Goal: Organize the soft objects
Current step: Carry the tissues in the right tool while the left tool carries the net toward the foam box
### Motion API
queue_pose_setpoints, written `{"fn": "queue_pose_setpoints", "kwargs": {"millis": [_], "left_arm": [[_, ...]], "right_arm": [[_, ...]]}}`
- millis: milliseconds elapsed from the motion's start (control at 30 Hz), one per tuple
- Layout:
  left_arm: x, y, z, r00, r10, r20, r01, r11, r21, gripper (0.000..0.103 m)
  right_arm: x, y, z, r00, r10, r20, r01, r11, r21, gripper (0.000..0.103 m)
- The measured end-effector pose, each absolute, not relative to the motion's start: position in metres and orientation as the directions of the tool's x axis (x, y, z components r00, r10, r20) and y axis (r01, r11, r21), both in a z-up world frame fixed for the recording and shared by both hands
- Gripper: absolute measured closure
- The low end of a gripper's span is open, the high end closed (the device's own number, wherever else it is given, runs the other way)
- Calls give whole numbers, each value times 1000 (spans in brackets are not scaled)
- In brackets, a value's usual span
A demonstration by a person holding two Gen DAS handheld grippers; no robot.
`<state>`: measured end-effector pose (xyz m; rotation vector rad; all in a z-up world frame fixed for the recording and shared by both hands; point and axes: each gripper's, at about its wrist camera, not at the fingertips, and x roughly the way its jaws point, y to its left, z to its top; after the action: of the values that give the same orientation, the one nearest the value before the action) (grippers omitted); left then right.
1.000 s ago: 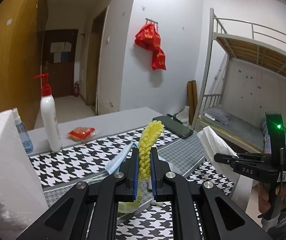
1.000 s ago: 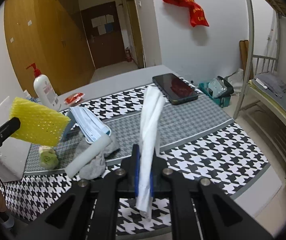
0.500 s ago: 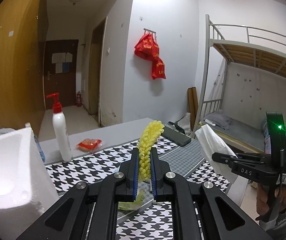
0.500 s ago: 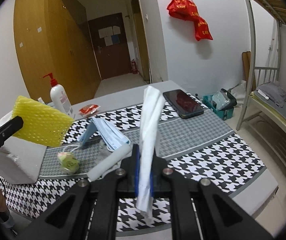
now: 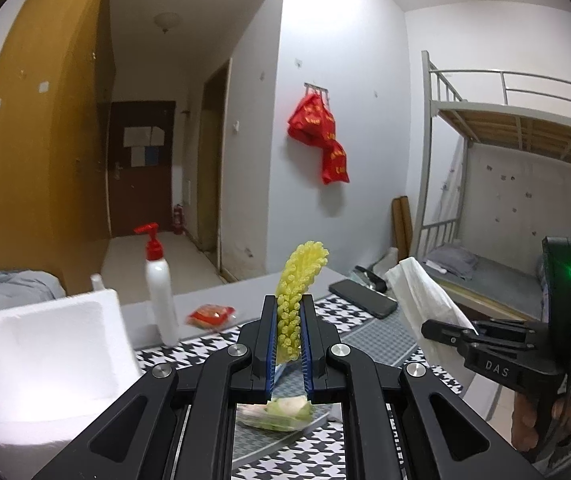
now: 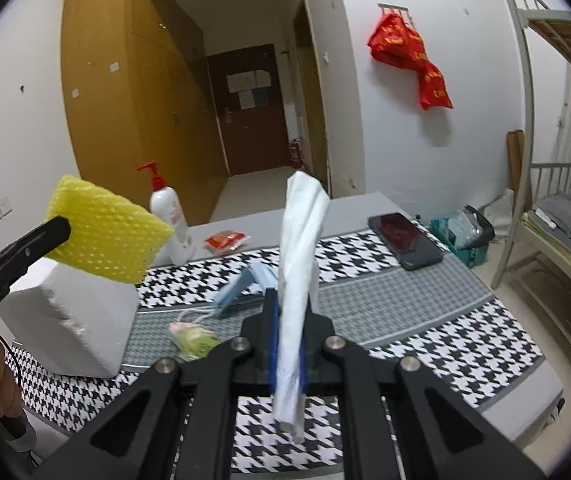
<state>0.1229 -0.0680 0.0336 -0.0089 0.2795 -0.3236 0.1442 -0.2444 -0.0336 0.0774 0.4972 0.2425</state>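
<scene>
yellow foam fruit netting [image 5: 294, 308], a soft dimpled mesh sheet, is pinched edge-on between the narrow jaws of the left gripper [image 5: 288, 330] and stands up from them, its long axis leaning a little rightward at the top. in the right wrist view the same sheet [image 6: 105, 236] hangs in the air above and just in front of the white styrofoam box [image 6: 73, 320], which sits at the left end of the houndstooth-patterned tablecloth [image 6: 425, 344].

the right gripper [image 6: 287, 344] is clamped on a twisted white tissue-like cloth [image 6: 299, 264], held upright with its long axis running along the fingers and a tail drooping below them. it hovers over the middle of the table, well apart from the box.

judging by this, the box is the likely drop place, and the left hand is much the nearer: the box opening [image 5: 41, 360] lies down and to the left of its fingers. the right load has to cross leftward over the blue face mask [image 6: 245, 284] and the small green-and-pink wrapped item [image 6: 193, 340] lying on the cloth.
</scene>
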Motion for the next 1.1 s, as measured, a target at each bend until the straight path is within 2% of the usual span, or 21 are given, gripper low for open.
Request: {"fn": "queue_pose_setpoints", "kwargs": {"millis": [400, 733, 1100], "left_arm": [[110, -46, 47, 955, -156, -252, 157, 988, -17, 92], [90, -18, 65, 978, -59, -198, 60, 998, -1, 92], [90, 16, 63, 973, 47, -226, -52, 999, -14, 92]], "right_arm": [[136, -216, -13, 857, 322, -403, -302, 947, 113, 92], [134, -188, -5, 841, 383, -382, -377, 921, 94, 92], [135, -159, -3, 810, 447, -380, -451, 889, 84, 92]]}}
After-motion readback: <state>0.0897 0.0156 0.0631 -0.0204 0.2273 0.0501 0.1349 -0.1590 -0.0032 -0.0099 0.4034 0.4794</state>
